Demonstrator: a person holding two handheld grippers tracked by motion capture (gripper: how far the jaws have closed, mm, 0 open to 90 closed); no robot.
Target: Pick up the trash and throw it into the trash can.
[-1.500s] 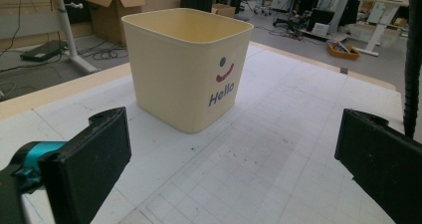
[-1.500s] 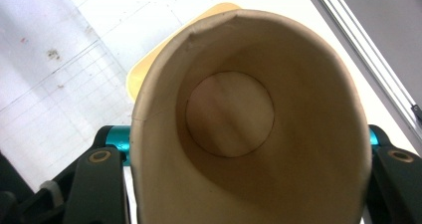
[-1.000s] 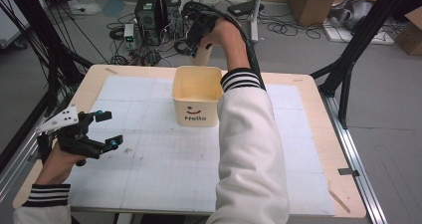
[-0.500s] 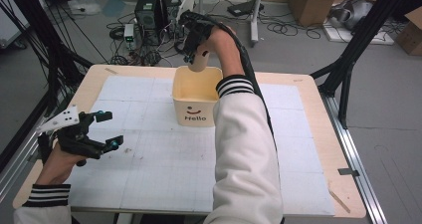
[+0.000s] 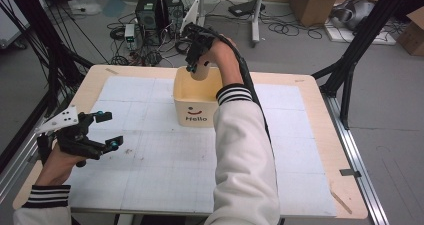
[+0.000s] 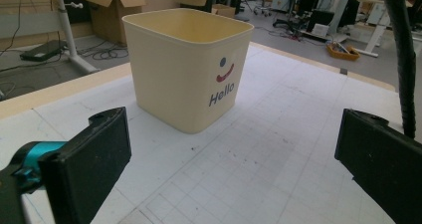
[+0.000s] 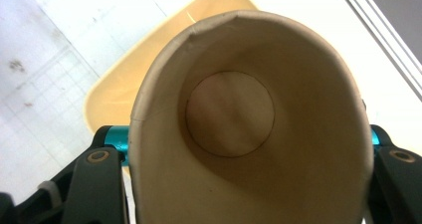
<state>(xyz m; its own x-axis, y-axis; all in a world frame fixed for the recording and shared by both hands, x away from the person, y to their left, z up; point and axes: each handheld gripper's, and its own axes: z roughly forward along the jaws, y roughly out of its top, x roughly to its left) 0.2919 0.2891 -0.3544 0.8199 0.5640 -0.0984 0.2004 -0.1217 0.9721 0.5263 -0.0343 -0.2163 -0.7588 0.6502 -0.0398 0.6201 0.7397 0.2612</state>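
Note:
A cream square bin (image 5: 194, 97) with a smiley face and "Hello" on its front stands on the white gridded mat (image 5: 165, 170) at the table's back middle. My right gripper (image 5: 197, 65) hangs over the bin's far rim, pointing down, shut on a beige paper cup (image 5: 201, 73) whose lower end dips into the bin. In the right gripper view the cup (image 7: 249, 129) has its empty inside towards the camera, squeezed oval between the jaws, with the bin (image 7: 119, 84) below. My left gripper (image 5: 107, 131) rests open at the table's left; its view faces the bin (image 6: 189, 64).
Past the table's far edge the floor holds computer towers (image 5: 155, 10), cables and cardboard boxes (image 5: 315, 2). Black frame legs stand at both sides of the table. The wooden table edge (image 5: 310, 77) borders the mat.
My right hand has sunk with the cup, from above the bin's far rim down to where the cup's lower end enters the bin. The left hand has stayed put.

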